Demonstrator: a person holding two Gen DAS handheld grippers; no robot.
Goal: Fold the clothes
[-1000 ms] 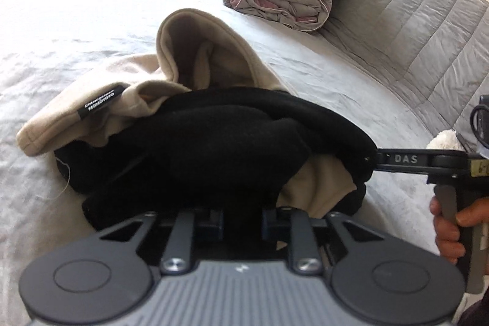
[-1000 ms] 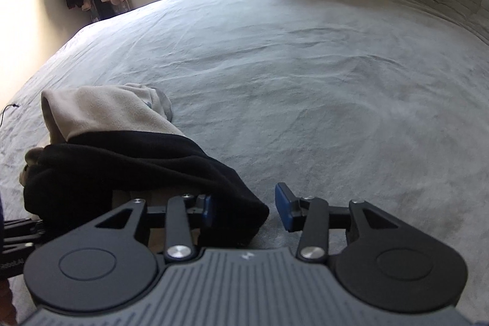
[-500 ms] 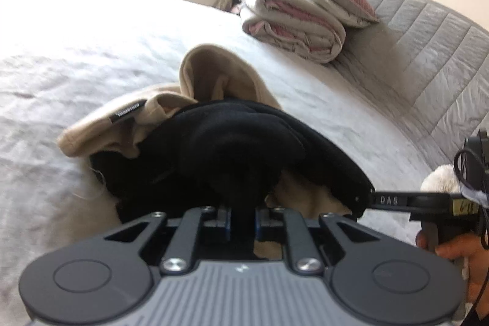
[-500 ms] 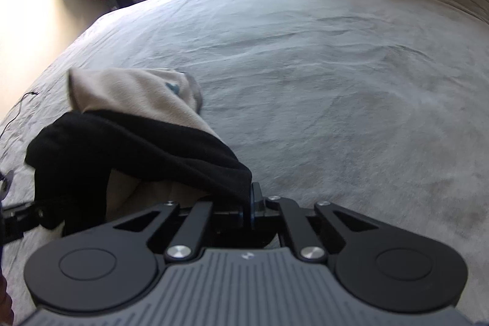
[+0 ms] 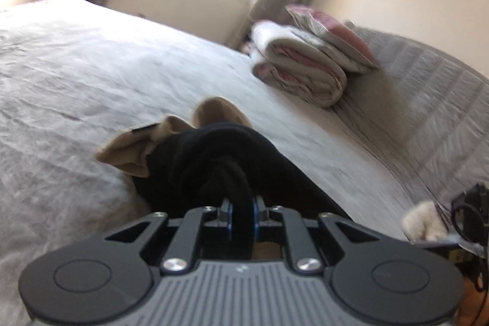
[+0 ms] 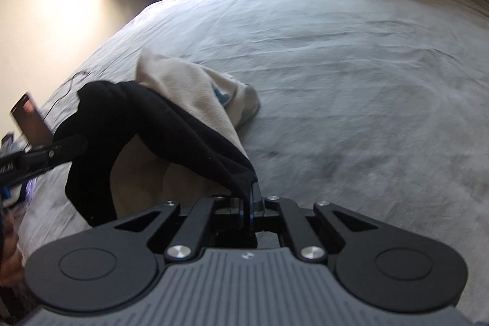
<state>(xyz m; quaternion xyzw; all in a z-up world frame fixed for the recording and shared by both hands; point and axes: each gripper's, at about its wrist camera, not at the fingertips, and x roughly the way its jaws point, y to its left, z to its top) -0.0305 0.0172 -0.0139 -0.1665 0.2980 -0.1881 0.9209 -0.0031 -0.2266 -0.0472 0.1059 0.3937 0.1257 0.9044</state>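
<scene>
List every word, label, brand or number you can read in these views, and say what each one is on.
Nothing reads cleanly.
Black tag on the tan garment: blurred, unreadable.
White lettering on the left gripper: cut off at the frame edge, unreadable.
Small white logo on the right gripper body: a mark, not text.
Blue print on the cream fabric: unreadable.

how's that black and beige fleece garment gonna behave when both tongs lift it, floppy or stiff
Likely floppy: the black and beige garment sags in a loop between the left tongs and right tongs. Probably light, since it bunches softly on the bed. The thick fleece should resist slipping, though the loose beige end may trail.
</scene>
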